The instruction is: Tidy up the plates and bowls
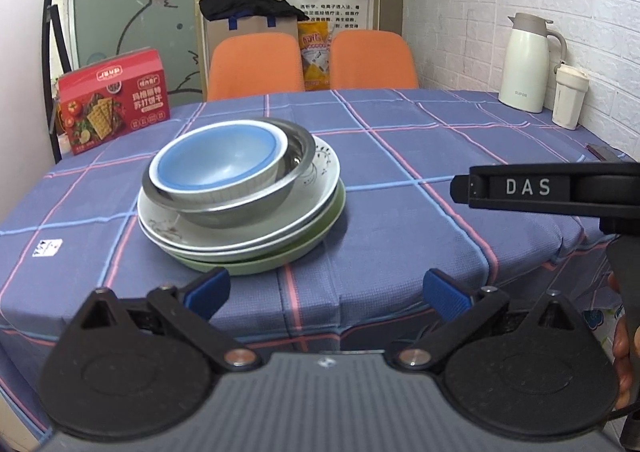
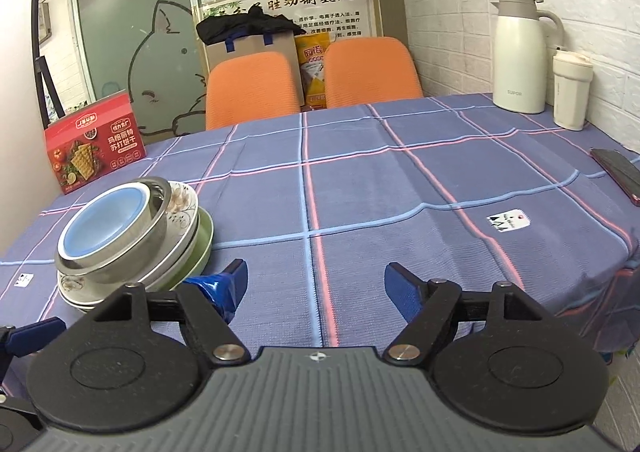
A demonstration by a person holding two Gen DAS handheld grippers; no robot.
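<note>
While both the left tongs (image 1: 326, 288) and the right tongs (image 2: 314, 284) are held apart and empty above the near edge of the bench (image 1: 400, 188), the blue bowl (image 1: 218, 160) is seen nested in a steel bowl (image 1: 240, 208) atop stacked plates (image 1: 256, 248) on its left part.

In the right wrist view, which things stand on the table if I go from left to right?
Red cracker box → stack of bowls and plates → white thermos jug → cream cup → dark flat object at the table's right edge.
</note>
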